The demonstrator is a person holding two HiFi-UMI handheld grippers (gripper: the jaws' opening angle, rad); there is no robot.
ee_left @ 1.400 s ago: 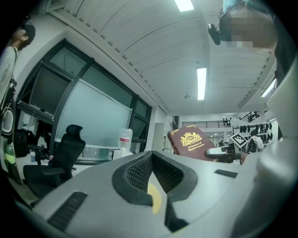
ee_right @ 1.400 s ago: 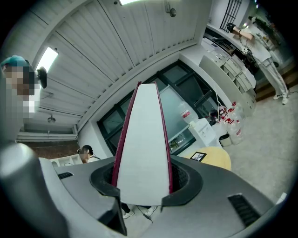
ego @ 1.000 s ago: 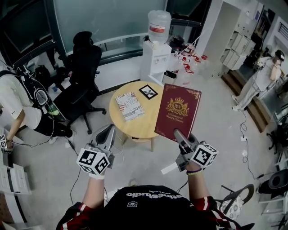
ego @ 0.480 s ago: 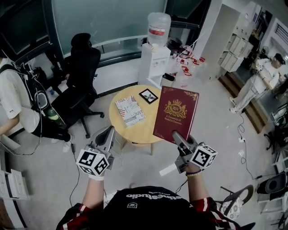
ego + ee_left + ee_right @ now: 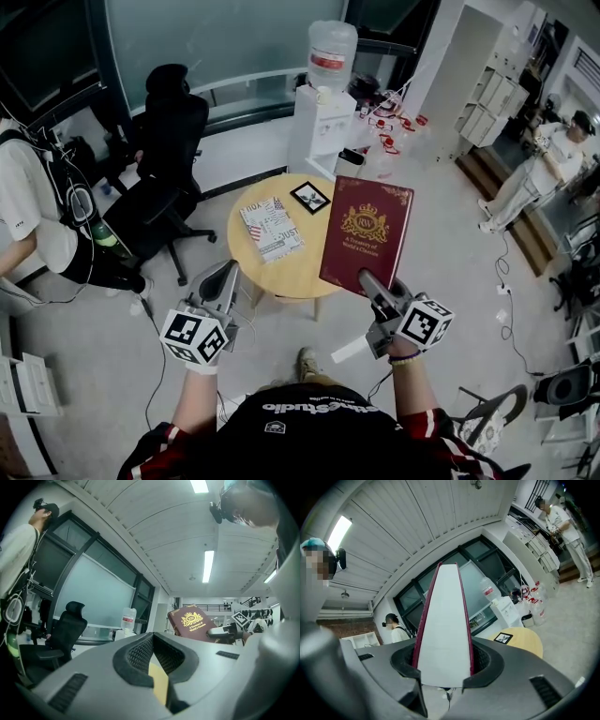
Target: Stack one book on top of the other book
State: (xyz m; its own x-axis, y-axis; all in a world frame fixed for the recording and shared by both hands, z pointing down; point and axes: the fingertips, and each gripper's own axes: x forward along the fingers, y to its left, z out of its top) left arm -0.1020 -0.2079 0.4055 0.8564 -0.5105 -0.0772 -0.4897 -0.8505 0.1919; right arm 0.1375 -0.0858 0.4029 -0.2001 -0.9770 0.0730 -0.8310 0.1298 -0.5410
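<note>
The right hand-held gripper (image 5: 371, 281) pinches the lower edge of 1 large maroon book (image 5: 367, 232), a hardback with a gold crest, gold lettering and gold corner ornaments, held in the air, cover up, overlapping the right edge of the round wooden worktop (image 5: 281, 272). The left hand-held gripper (image 5: 223, 279) hangs empty, its jaws slightly apart. On the worktop lie a smaller book (image 5: 271, 227) with a white, red-printed cover and a black-and-white marker card (image 5: 309, 196). Beyond stand a black office chair (image 5: 171, 131) and a water dispenser (image 5: 324, 117). Against 1 second earlier, the maroon book covers slightly more worktop and a shoe (image 5: 307, 362) now shows.
</note>
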